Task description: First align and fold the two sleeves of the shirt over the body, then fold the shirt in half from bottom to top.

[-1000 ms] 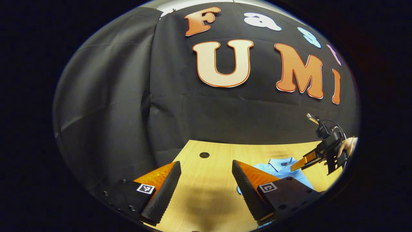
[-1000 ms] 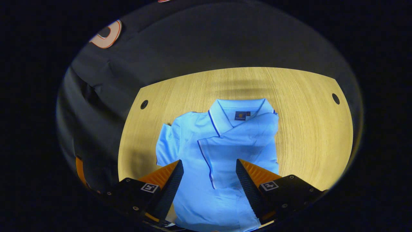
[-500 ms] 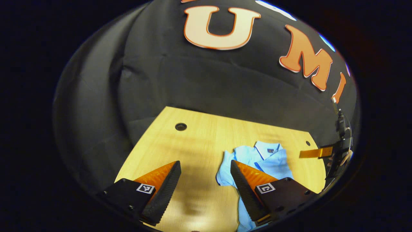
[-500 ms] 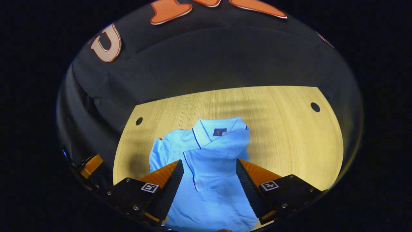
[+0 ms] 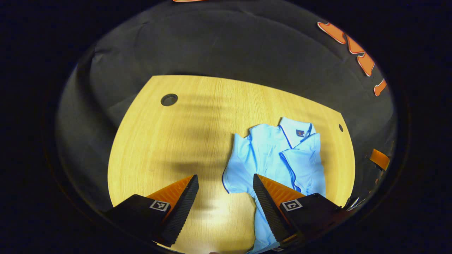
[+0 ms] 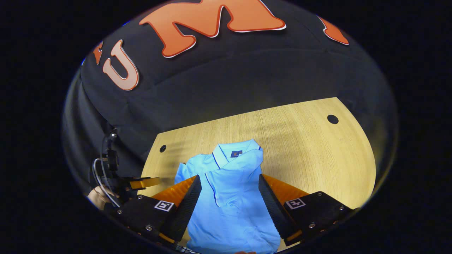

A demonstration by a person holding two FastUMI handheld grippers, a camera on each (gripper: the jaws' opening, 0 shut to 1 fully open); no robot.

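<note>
Item: light-blue polo shirt [image 6: 229,197], lying collar-away on the wooden table [image 6: 317,151], toward its right half in the left gripper view. One sleeve [image 6: 233,176] is lying folded over the body; the other sleeve [image 5: 235,169] is spreading outward, unfolded.

Risk: pinching only the sleeve's top layer, or dragging it sideways, is likely to be bunching the body and spoiling the alignment.

Left gripper [image 5: 226,197]: jaws parted, grasping nothing, hovering above the table just beside the unfolded sleeve, angled downward.

Right gripper [image 6: 229,199]: jaws parted, empty, hanging over the shirt's lower body.
</note>
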